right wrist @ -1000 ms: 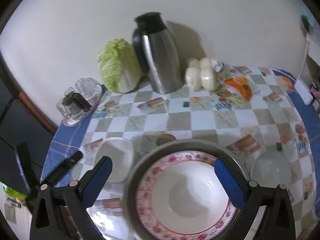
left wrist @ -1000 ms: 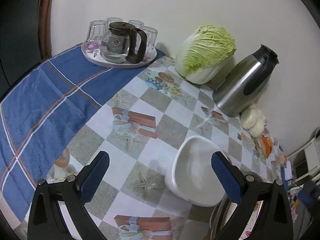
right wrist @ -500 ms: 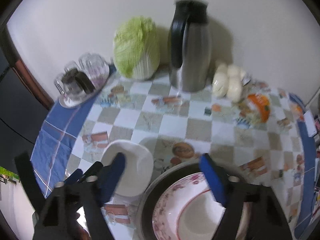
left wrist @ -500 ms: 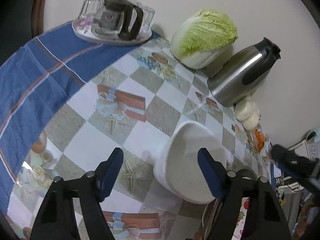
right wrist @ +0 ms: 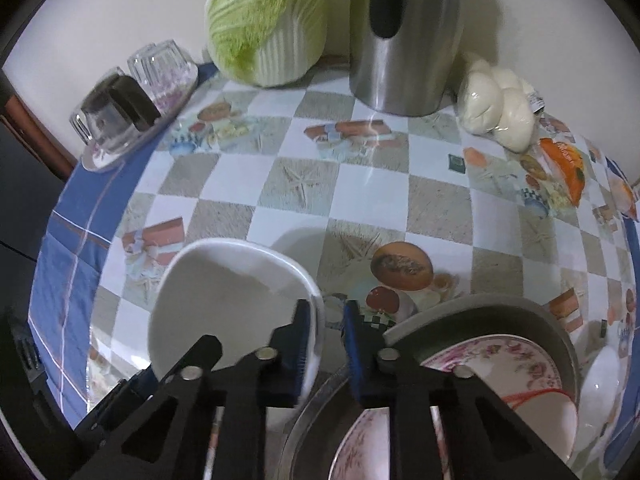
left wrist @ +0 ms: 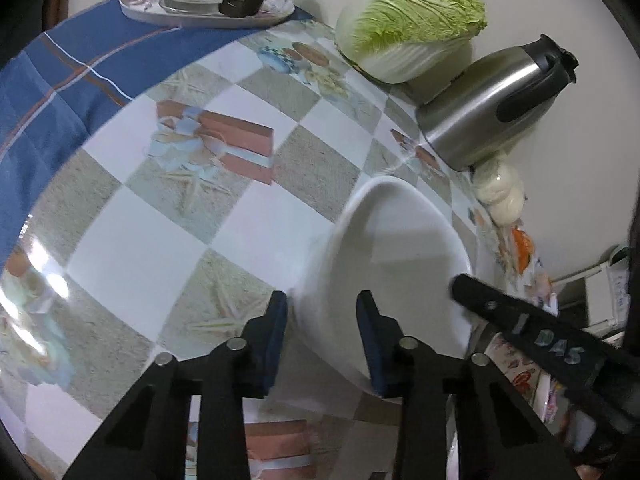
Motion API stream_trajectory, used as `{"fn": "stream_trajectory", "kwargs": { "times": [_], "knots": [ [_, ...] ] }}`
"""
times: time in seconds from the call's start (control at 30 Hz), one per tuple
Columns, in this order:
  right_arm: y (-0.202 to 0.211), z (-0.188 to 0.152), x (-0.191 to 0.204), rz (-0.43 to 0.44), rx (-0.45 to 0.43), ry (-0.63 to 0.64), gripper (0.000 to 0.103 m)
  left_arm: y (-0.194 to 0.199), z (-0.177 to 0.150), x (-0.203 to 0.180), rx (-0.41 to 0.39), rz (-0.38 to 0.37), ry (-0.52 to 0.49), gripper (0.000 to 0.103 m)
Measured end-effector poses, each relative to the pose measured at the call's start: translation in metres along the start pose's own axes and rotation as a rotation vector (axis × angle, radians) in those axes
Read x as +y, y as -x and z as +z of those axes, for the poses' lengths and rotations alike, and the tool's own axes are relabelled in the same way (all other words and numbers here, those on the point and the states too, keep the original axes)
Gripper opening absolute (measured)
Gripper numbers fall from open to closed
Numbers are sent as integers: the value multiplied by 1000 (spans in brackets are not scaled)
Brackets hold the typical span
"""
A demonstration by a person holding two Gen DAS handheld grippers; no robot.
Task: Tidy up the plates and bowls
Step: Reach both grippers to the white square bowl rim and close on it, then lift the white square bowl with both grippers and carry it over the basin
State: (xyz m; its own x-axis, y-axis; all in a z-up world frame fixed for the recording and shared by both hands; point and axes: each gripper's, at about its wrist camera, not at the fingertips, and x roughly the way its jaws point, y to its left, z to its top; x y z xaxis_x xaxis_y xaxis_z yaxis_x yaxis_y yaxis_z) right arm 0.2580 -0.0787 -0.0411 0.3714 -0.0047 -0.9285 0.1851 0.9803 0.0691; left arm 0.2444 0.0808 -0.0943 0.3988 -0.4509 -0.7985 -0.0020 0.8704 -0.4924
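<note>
1. The left gripper (left wrist: 322, 320) has its fingers narrowed around the near wall of the white bowl (left wrist: 396, 256): one finger outside the rim, the other inside. Whether the pads press the wall cannot be told.
2. The right gripper (right wrist: 326, 334) straddles the opposite edge of the same white bowl (right wrist: 224, 292), its fingers close together with the rim in the gap between them.
3. The bowl sits on the desk (right wrist: 360, 184), just ahead of both finger pairs.
4. Beside the right fingers lies a grey basin (right wrist: 500, 312) holding a floral plate (right wrist: 520, 360).
5. Beyond the fingers, a cabbage (right wrist: 268, 20) and a steel jug (right wrist: 404, 36) stand against the wall.
</note>
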Motion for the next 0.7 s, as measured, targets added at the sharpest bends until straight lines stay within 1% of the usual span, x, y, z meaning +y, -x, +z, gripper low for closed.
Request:
{"fn": "stream_trajectory", "kwargs": {
  "times": [0.13, 0.2, 0.27, 0.33, 0.53, 0.7],
  "knots": [
    [-10, -3, 3, -5, 22, 8, 9, 1, 0, 1, -5, -9, 3, 34],
    [-8, -4, 5, -6, 14, 18, 9, 2, 1, 4, -1, -17, 16, 33],
    [-4, -3, 5, 12, 9, 12, 9, 4, 2, 3, -1, -9, 4, 30],
    [2, -3, 6, 21, -4, 14, 9, 9, 3, 2, -8, -10, -5, 30],
    [38, -3, 2, 64, -65, -3, 9, 43, 9, -15, -80, -38, -53, 30],
    [75, -11, -8, 89, -124, -20, 9, 74, 5, -39, -140, -50, -110, 30]
  ]
}}
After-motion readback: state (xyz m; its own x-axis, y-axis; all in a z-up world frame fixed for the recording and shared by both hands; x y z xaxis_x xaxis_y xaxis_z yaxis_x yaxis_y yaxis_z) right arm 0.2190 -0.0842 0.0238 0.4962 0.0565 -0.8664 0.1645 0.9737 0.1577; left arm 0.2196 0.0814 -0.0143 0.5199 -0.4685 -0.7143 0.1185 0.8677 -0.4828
